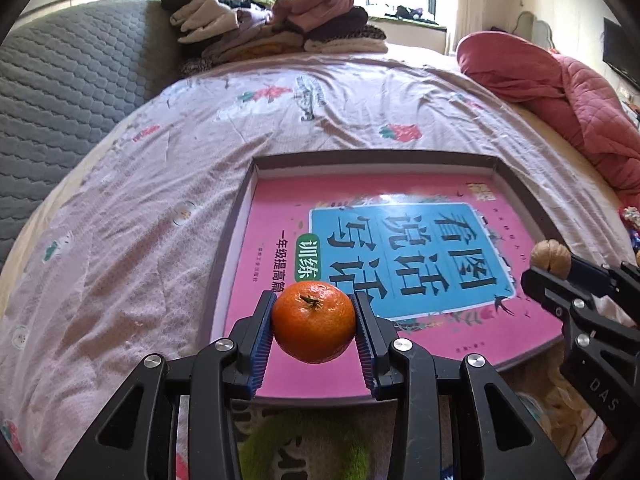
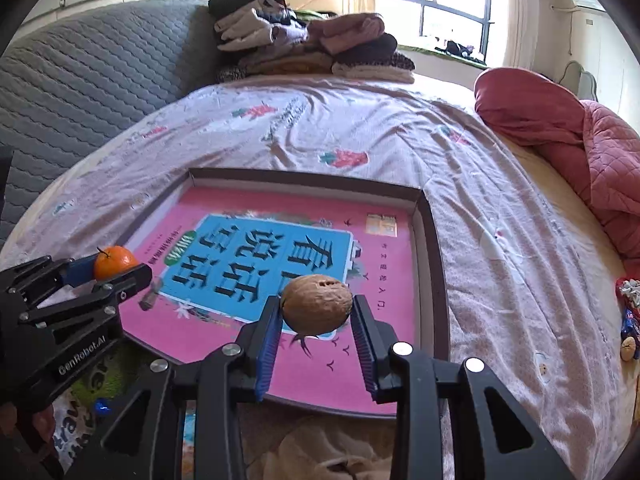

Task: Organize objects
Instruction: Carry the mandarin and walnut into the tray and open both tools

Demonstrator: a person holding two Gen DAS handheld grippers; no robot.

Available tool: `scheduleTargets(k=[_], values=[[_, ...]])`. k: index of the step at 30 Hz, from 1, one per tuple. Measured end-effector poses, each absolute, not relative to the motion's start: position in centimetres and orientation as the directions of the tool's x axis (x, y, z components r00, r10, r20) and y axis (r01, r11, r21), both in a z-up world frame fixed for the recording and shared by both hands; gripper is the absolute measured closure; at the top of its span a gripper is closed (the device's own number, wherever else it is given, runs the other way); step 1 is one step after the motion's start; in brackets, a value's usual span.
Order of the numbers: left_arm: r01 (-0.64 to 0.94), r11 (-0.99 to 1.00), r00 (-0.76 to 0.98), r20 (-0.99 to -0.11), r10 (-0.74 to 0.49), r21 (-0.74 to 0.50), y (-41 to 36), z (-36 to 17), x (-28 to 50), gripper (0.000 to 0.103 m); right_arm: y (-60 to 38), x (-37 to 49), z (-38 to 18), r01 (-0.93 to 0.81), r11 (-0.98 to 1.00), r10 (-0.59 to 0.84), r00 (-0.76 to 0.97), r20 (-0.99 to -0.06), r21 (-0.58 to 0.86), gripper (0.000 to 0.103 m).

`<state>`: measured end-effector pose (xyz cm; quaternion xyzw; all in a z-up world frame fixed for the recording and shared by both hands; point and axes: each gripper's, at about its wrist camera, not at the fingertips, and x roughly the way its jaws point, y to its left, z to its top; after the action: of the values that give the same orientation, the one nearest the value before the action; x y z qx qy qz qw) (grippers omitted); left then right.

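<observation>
My left tongs (image 1: 314, 322) clamp a round orange tangerine (image 1: 314, 320); my right tongs (image 2: 316, 312) clamp a brown wrinkled walnut (image 2: 317, 304). Both hang above the near edge of the shallow grey-rimmed cardboard box (image 2: 434, 240) holding a pink book (image 2: 380, 264), on the bed (image 1: 160, 200).

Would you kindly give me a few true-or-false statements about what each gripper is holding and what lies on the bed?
1. The left gripper holds a tangerine between its fingers. True.
2. The right gripper is empty. False: it is shut on a walnut.
3. The shallow box holds a pink book. True.
4. The tangerine rests on the book. False: it is held in the air above the box's near edge.
5. Folded clothes are stacked at the far end of the bed. True.
6. The red quilt lies inside the box. False: it is bunched on the bed to the right.
</observation>
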<state>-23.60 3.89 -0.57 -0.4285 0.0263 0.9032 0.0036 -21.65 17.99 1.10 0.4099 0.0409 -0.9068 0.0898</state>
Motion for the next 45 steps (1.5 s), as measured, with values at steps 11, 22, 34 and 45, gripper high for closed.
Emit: scheduleTargets(k=[11, 22, 34, 45], values=[[-0.04, -0.997, -0.569, -0.822, -0.034, 0.069, 5.0, -3.1, -25.5, 0.064, 17.9, -22.5, -1.1, 0.193, -0.981, -0.126, -0.581, -0.804, 0.015, 0.067], [-0.027, -0.998, -0.567, -0.823, -0.039, 0.065, 4.9, -3.0, -26.1, 0.063, 17.8, -22.8, -2.0, 0.187, -0.982, -0.114, -0.555, -0.824, 0.01, 0.067], [-0.011, -0.999, -0.579, -0.815, -0.021, 0.034, 4.0, -1.9, -25.5, 0.05, 18.5, -22.7, -1.4, 0.162, -0.986, -0.112, -0.554, -0.825, 0.025, 0.058], [-0.011, -1.0, -0.601, -0.799, 0.002, 0.006, 3.6, 0.2, -23.8, 0.036, 18.6, -21.7, 0.8, 0.168, -0.985, -0.136, -0.594, -0.793, 0.043, 0.052]])
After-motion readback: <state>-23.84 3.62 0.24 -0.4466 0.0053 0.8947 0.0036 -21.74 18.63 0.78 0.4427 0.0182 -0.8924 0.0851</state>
